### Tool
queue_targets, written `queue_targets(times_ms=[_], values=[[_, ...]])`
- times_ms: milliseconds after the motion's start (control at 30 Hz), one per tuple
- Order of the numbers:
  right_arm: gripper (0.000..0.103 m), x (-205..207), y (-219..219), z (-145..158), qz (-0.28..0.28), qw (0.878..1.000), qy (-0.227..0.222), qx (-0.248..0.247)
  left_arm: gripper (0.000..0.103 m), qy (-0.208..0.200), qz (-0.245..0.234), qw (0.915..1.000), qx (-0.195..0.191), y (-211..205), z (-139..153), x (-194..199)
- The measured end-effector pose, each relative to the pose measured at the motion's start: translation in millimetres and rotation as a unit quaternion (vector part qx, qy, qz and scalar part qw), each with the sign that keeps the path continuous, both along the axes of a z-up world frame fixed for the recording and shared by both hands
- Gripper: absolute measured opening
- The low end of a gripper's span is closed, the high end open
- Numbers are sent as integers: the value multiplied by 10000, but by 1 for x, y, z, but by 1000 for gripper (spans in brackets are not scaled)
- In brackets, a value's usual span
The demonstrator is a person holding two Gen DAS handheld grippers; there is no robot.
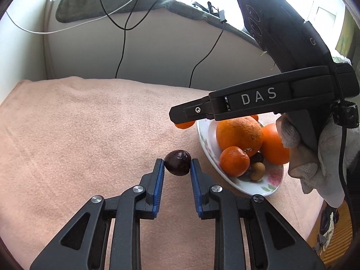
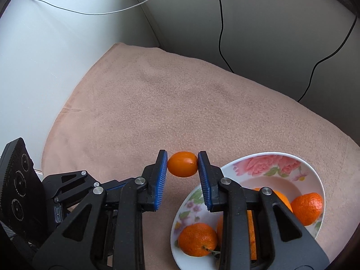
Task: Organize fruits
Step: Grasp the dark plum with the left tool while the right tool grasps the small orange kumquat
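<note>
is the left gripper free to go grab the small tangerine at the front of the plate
Probably not yet: the left gripper is shut on a dark fruit. The tangerine itself lies uncovered on the plate.

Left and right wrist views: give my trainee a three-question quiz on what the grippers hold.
1. True or false: the left gripper is shut on a dark purple round fruit.
2. What does the right gripper hold: A) small smooth orange fruit, B) brown nut, C) cable?
3. Where do the other oranges sit?

Key: 1 true. 2 A. 3 In the white floral-print plate on the pink towel.
</note>
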State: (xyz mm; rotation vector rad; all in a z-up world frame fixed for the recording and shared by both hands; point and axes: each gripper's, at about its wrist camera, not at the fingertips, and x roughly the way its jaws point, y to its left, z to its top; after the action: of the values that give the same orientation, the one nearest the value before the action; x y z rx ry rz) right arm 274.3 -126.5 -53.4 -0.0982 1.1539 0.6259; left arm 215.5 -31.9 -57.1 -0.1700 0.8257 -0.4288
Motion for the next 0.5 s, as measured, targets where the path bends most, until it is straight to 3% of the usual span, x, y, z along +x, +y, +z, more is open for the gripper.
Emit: queue_targets(times_ms=[367, 500], values=[[29, -33, -35, 36, -371, 9973, -565, 287, 22, -332, -359, 9987, -151, -17, 24, -18], [29, -43, -59, 46, -553, 9950, -757, 354, 22, -391, -506, 9978, -180, -36, 33, -56]])
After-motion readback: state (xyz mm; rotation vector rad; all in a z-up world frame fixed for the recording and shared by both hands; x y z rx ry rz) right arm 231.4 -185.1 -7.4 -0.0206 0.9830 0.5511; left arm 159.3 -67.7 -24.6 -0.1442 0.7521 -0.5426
